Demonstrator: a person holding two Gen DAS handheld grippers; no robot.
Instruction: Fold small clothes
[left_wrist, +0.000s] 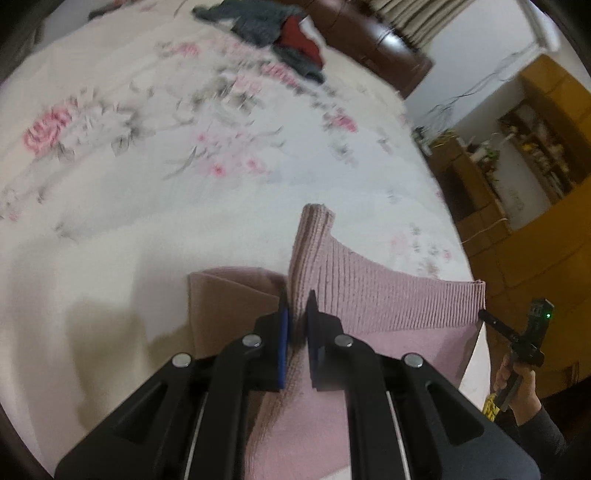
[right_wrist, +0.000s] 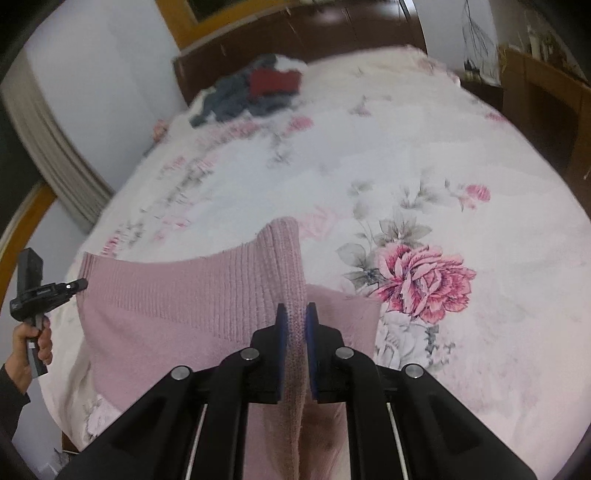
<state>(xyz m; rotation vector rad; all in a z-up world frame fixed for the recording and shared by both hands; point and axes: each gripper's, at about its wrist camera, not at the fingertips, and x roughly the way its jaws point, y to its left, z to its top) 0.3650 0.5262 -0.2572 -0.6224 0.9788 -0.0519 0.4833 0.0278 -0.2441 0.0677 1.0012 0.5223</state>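
Left wrist view is filled mostly by the bed, spread with a white cover printed with pink roses, and on it, directly under and ahead of the left gripper, the pink knitted garment is lifted by its ribbed edge; the same bed and the same garment are seen from the right wrist view, where the right gripper is closed narrowly on the other end of that ribbed band. Both grippers are thus clamped on the knit, the jaws nearly together with a thickness of fabric pinched between them; the band is stretched taut from one gripper to the other, and the body of the garment lies on the cover below and behind them. Far ahead of both grippers, near the dark headboard, a heap of dark grey and red clothes is left, well apart from the work. The step in hand is judged to be a fold being carried: an edge is raised by two corners, not yet laid down. The next move would call for both grippers to be moved forward together and level, the edge to be lowered onto the far part of the garment, and the jaws to be opened only once the edges are matched; uneven travel would skew the fold. No brand, label or readable writing is found on anything in view.
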